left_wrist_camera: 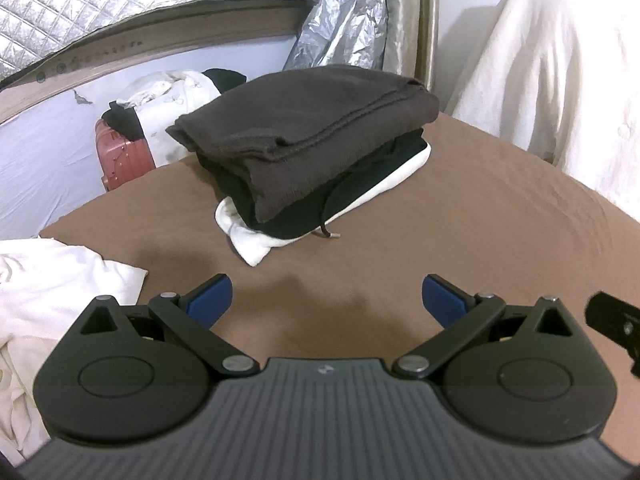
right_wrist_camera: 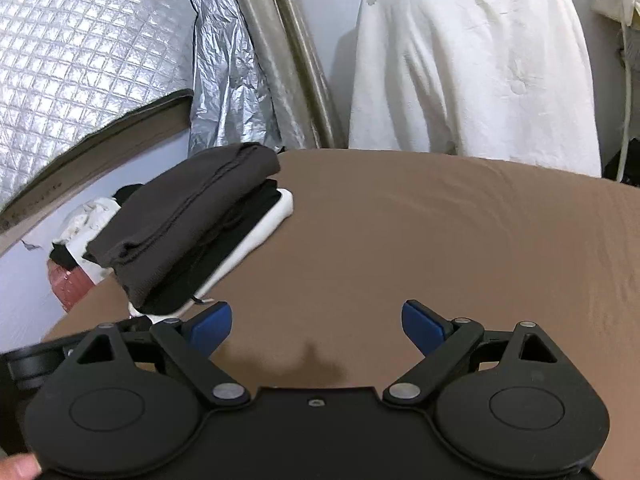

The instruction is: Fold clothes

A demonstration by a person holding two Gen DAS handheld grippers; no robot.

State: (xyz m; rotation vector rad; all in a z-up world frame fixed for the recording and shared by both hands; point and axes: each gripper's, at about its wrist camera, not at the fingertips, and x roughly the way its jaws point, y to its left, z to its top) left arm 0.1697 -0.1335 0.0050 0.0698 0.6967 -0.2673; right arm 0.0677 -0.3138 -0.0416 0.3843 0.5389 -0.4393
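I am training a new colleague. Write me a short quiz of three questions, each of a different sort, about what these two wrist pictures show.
1. True or false: the left tool holds a garment.
2. Multiple choice: which garment lies on top of the folded pile? A) white B) dark brown C) red
3. Fill in: the unfolded white garment lies on the bed to the ____ in the left wrist view.

Key:
1. False. Both the left tool and the right tool are open and empty above the brown sheet.
2. B. Under it lie a black garment, then a white one.
3. Left.
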